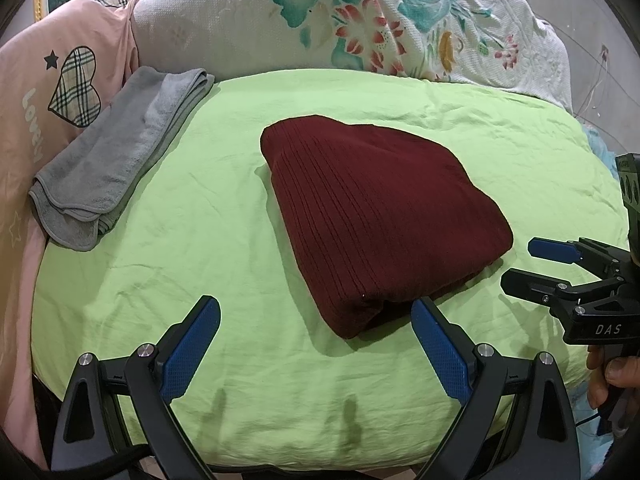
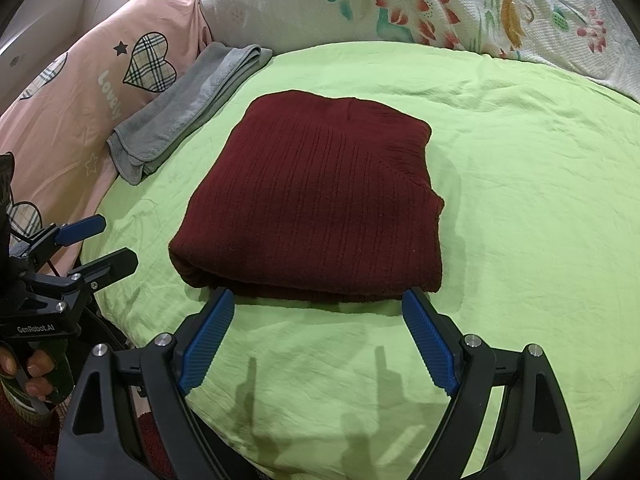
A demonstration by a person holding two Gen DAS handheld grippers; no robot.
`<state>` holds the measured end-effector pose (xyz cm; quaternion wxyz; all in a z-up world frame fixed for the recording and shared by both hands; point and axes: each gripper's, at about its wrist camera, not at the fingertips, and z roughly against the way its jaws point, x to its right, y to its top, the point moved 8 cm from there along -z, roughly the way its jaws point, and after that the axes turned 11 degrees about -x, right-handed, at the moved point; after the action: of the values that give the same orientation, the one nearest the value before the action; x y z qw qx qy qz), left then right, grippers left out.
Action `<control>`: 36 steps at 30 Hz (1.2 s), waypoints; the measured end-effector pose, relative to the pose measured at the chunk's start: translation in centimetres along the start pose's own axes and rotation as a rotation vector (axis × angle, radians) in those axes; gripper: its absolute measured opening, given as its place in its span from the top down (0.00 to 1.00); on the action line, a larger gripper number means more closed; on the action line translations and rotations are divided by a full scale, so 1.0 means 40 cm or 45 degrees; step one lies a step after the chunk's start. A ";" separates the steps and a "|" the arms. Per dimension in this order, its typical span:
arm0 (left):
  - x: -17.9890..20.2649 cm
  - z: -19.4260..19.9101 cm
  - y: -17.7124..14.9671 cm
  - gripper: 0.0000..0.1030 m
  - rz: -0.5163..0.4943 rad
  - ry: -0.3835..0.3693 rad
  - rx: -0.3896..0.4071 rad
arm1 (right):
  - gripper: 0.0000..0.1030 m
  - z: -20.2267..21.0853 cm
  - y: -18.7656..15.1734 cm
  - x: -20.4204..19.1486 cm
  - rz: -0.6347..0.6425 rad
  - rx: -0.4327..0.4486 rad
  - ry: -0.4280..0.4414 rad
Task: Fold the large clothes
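Maroon knit sweater (image 2: 312, 196) sits folded on the bed (image 2: 520, 184), just ahead of both jaws. Left gripper (image 1: 316, 320) and right gripper (image 2: 318, 312) released, empty. Soft, thick, floppy, probably grippy; pinch the layered near edge.

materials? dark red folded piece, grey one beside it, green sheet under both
Dark red garment: rib-knit, likely wool or acrylic; matte, fine parallel ridges. Grey towel: terry or microfibre by its fuzzy nap and stitched hem. Green sheet: thin woven cotton-like cloth, matte, finely creased. Fibre content not certain.
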<state>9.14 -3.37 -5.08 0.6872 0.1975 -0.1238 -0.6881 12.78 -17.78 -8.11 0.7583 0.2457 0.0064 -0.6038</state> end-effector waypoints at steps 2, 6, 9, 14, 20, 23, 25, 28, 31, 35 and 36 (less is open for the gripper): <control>0.000 -0.001 0.000 0.06 0.000 -0.003 -0.001 | 0.17 0.000 0.001 0.000 0.000 0.000 0.001; 0.001 -0.001 -0.001 0.06 0.003 -0.004 0.000 | 0.17 0.000 0.000 0.000 0.000 0.000 0.001; 0.001 -0.002 0.000 0.06 0.002 -0.004 0.001 | 0.17 -0.001 0.000 0.000 -0.001 -0.001 0.001; -0.001 -0.002 0.001 0.06 0.002 -0.004 0.001 | 0.17 0.000 0.000 -0.001 0.002 -0.001 0.002; -0.002 -0.001 0.003 0.06 -0.004 -0.006 0.001 | 0.16 -0.005 -0.001 -0.005 0.004 0.000 0.002; -0.001 -0.001 0.003 0.06 -0.002 -0.008 0.000 | 0.16 -0.004 -0.001 -0.005 0.004 -0.001 0.001; -0.001 -0.001 0.004 0.06 -0.002 -0.007 -0.001 | 0.16 -0.004 0.000 -0.006 0.004 -0.002 0.002; 0.000 0.000 0.003 0.06 -0.003 -0.009 -0.001 | 0.16 -0.005 0.000 -0.007 0.004 -0.001 0.002; -0.001 0.000 0.005 0.06 -0.003 -0.010 -0.001 | 0.16 -0.005 0.000 -0.006 0.005 -0.002 0.002; -0.002 -0.002 0.008 0.06 -0.002 -0.011 -0.001 | 0.16 -0.005 -0.001 -0.007 0.005 0.001 0.002; -0.003 -0.002 0.008 0.06 -0.001 -0.010 -0.001 | 0.16 -0.004 0.002 -0.009 0.006 0.002 0.003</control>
<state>9.45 -3.26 -4.99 0.6865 0.1946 -0.1262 -0.6891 12.79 -17.38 -8.11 0.7596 0.2468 0.0061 -0.6017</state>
